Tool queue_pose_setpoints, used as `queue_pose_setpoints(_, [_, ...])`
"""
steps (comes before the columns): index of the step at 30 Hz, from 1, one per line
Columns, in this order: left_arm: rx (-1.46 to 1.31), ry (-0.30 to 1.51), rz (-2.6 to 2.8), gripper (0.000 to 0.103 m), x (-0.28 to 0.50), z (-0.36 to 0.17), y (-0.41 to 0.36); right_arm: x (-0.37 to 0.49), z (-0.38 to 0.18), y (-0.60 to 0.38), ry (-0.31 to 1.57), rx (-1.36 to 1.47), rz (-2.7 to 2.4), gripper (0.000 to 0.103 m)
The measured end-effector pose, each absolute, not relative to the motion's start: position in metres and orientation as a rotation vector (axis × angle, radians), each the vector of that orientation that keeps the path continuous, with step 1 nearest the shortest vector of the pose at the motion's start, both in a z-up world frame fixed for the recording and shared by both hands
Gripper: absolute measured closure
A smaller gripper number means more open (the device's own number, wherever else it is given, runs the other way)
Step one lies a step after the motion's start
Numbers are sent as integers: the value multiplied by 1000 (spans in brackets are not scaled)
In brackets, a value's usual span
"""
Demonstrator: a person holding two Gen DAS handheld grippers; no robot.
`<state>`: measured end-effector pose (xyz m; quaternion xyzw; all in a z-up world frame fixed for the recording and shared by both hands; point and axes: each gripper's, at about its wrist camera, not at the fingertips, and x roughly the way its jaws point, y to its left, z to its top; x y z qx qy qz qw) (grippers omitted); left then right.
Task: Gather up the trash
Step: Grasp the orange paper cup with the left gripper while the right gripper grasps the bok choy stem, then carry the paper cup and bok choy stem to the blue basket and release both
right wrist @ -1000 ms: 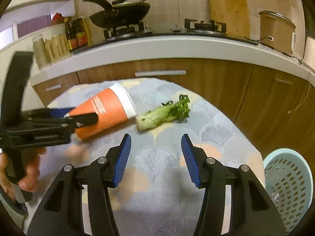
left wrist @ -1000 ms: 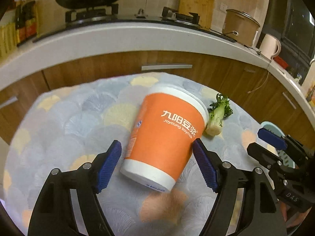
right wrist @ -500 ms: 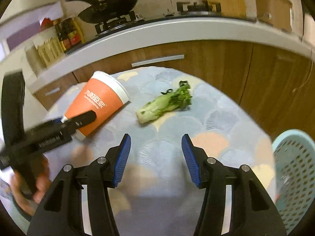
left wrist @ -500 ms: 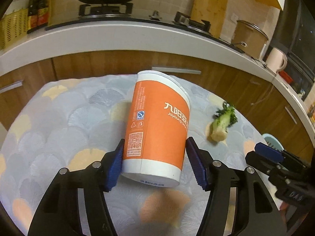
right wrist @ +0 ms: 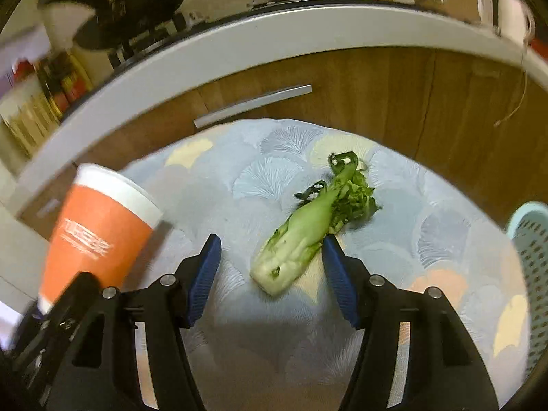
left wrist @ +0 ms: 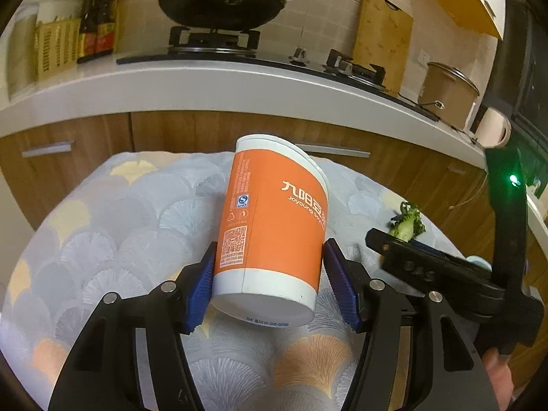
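Counter: a white worktop (left wrist: 239,85) runs across the far side, above wooden cabinet fronts (right wrist: 394,102); a black wok (left wrist: 219,7) sits on the stove there.
Table: a cloth with a fan pattern (left wrist: 102,239) covers the near surface under both tools.
Basket: a pale blue perforated basket (right wrist: 532,257) shows at the right edge, beside the table.
Cup: an orange paper cup (left wrist: 274,229) with a white rim, tilted with its base toward the camera, left of the vegetable.
Left gripper: the left gripper (left wrist: 270,284) has both blue pads pressed against the cup's lower sides, clamped on it.
Vegetable: a green vegetable stalk (right wrist: 308,229) lies on the cloth, cut end nearest, leaves pointing far.
Right gripper: the right gripper (right wrist: 272,277) is spread wide, with the stalk's cut end between the pads; the right pad is just beside the stalk.
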<state>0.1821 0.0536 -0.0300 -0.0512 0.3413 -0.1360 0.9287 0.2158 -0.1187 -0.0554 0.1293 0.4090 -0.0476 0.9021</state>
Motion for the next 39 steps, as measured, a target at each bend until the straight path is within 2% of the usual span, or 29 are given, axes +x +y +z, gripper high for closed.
queue_pose_setpoints(2, [-104, 699, -280, 45, 180, -30, 53, 216, -55, -120, 848, 257, -120, 52])
queue_pose_setpoints(4, [-109, 700, -286, 45, 180, -29, 54, 214, -55, -124, 846, 260, -135, 68])
queue_pose_setpoints(7, [-104, 703, -281, 45, 179, -30, 53, 208, -56, -131, 854, 274, -94, 77])
queue_pose_setpoints(11, [-34, 710, -264, 45, 173, -30, 39, 191, -54, -142, 866, 314, -41, 82])
queue_pose_setpoints(21, [17, 702, -279, 45, 127, -18, 10, 134, -43, -177, 810, 315, 23, 82])
queue_pose_setpoints(31, [-116, 744, -429, 45, 103, -13, -21, 77, -21, -225, 712, 306, 23, 82])
queue_pose_setpoints(39, [-79, 733, -515, 45, 80, -9, -76, 45, -17, -270, 678, 294, -25, 82])
